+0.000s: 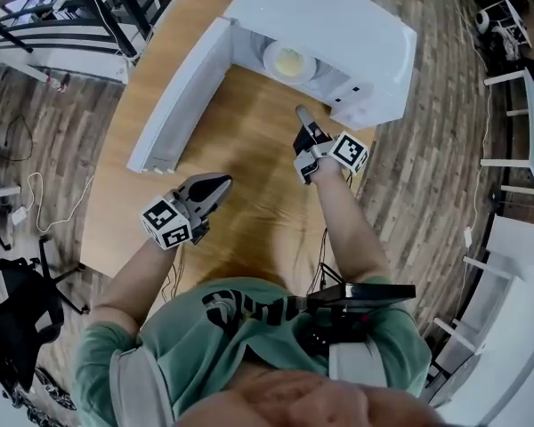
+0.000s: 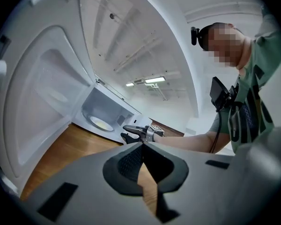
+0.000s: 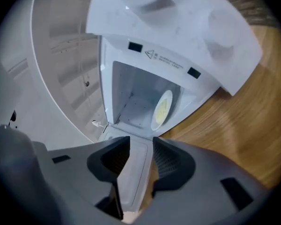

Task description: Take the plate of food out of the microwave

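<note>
the left gripper (image 1: 219,187) sits close to the body at the end of a bent left forearm (image 1: 141,269), its fingers (image 2: 129,161) meeting at the tips with nothing between them. the right gripper (image 1: 304,140) reaches further forward on a straighter right forearm (image 1: 347,221), rolled to one side, its fingers (image 3: 168,161) apart and empty.

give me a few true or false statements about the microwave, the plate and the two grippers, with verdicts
1. The microwave door is open. True.
2. The plate of food has been taken out. False: it is inside the microwave.
3. The right gripper has its jaws apart. True.
4. The left gripper holds the plate. False: its jaws are together on nothing, over the table, apart from the microwave.
</note>
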Available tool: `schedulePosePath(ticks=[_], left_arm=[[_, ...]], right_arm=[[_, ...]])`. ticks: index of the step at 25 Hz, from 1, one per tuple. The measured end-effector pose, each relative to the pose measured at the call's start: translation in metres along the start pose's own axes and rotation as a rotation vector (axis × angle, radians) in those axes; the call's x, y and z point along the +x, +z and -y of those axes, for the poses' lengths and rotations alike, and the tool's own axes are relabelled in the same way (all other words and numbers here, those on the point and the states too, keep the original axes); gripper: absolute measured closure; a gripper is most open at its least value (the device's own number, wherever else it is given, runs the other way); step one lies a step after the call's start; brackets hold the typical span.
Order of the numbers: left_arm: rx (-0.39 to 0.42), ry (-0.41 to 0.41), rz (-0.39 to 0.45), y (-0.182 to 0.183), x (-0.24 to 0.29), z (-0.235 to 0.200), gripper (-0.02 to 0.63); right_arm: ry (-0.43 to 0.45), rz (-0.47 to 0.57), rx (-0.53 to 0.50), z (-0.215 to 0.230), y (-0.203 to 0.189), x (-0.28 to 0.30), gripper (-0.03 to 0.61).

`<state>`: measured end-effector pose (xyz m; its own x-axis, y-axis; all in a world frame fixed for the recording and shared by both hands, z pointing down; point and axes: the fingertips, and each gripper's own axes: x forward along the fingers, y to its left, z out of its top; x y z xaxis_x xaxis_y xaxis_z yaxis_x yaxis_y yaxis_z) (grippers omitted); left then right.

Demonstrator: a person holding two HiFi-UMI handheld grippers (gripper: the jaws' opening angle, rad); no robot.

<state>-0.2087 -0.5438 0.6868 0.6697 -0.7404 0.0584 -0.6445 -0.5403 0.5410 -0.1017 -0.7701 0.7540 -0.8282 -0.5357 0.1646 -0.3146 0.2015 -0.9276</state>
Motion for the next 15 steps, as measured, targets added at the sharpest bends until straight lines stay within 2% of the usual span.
schedulePosePath(ticks=[4, 9, 15], left_arm=[[0.005, 0.007, -0.007, -0.006, 0.006, -0.02, 0.62], [-0.001, 0.008, 0.007, -0.01, 0.005, -0.035, 0.62], [-0.03, 0.015, 0.026, -0.017, 0.002, -0.043, 0.62]], right_arm=[[-0.006, 0.006, 0.073, 0.022, 0.011, 0.049, 0.405], [-0.019, 0.001, 0.112, 0.042, 0.015, 0.084, 0.403], [-0.008, 0.024, 0.176, 0.043, 0.026, 0.106, 0.403]])
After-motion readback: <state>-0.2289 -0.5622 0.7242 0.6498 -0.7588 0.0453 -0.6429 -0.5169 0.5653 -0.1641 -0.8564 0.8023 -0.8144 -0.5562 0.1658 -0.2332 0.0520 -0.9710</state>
